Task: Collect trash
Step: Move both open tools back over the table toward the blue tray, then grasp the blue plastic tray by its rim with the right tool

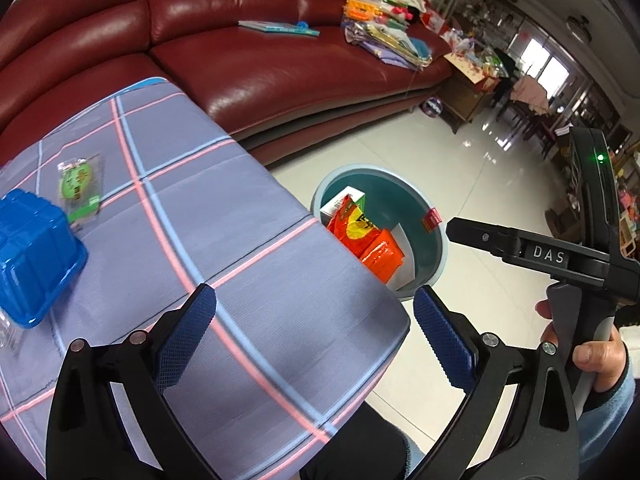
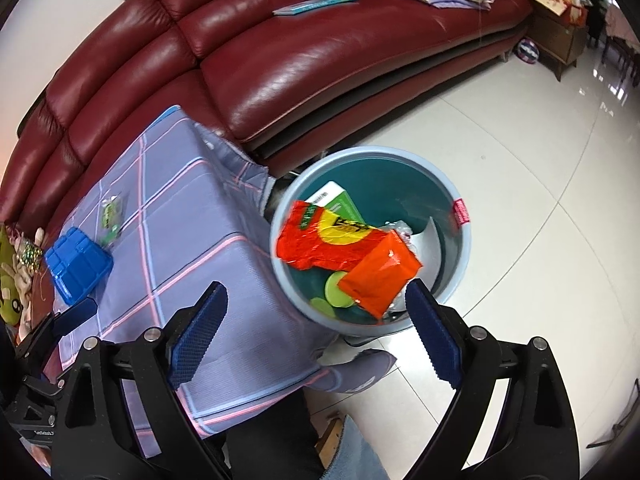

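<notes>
Both grippers empty and wide open over the table edge, bin on the floor just beyond.

Sofa (image 1: 280, 72) behind; table (image 1: 240, 248) under a plaid cloth; bin (image 2: 456, 248) on the tiles against the table's corner, holding a red-yellow bag (image 2: 320, 240), orange packet (image 2: 380, 276), green-white box (image 2: 340, 204) and green lids (image 2: 338, 290). Still on the cloth: blue tub (image 1: 36, 252), green wrapper (image 1: 80, 184) just beside it. Right gripper (image 2: 316, 320) angled down, jaws spread, nothing between; bin sits just past its right fingertip. Left gripper (image 1: 316, 332) likewise spread and empty, over the cloth near the corner, tub and wrapper well off to its left. Right hand (image 1: 592, 356) wraps its handle, blue sleeve at the wrist.
</notes>
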Tool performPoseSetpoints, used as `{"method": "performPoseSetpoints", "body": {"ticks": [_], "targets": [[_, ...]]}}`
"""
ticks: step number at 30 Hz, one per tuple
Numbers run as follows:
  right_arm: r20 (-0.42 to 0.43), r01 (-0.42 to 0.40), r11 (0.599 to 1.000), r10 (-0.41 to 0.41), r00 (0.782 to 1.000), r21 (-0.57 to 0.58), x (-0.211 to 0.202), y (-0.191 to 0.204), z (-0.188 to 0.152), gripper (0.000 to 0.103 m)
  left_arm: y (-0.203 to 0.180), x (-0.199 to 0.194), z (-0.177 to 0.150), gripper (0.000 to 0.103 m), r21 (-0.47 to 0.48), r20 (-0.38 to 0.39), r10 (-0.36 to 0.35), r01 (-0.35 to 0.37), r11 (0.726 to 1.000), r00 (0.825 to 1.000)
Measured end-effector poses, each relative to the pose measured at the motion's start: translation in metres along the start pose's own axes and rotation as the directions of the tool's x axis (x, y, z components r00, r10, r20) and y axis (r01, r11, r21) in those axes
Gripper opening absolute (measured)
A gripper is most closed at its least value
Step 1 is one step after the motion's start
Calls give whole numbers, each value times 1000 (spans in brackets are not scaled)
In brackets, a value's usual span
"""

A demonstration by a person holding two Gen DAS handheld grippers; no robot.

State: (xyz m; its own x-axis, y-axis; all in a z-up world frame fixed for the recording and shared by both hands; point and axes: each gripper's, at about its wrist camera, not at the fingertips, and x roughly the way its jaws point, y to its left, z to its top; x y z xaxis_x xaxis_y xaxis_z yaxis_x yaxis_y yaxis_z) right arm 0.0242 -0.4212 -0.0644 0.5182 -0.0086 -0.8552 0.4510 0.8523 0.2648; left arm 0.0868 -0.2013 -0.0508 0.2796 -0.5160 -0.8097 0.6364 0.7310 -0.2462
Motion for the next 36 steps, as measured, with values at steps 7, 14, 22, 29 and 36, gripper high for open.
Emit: {"method": "performPoseSetpoints", "body": {"ticks": [7,14,22,29,36], "targets": [[-2,-12,999,11,1000,-36,-3,29,-7,87,19,-23,-13,99,-31,32,19,-18,999,999],[-16,-27,994,26,1000,-107,0,76,-17,87,51,-51,-33,99,-67,63,62,-58,996,996],[-38,-59,961,51,998,-270,9,165,-29,87,119,-90,-68,99,-154,89,139,-124,980,986],[-63,-59,888,34,997,-455,23,255,-46,87,200,-118,-107,99,-267,83,230,-201,943,970],[-44,-23,766,-7,999,-643,42,336,-61,87,266,-133,-136,99,-358,54,279,-242,902,959]]}}
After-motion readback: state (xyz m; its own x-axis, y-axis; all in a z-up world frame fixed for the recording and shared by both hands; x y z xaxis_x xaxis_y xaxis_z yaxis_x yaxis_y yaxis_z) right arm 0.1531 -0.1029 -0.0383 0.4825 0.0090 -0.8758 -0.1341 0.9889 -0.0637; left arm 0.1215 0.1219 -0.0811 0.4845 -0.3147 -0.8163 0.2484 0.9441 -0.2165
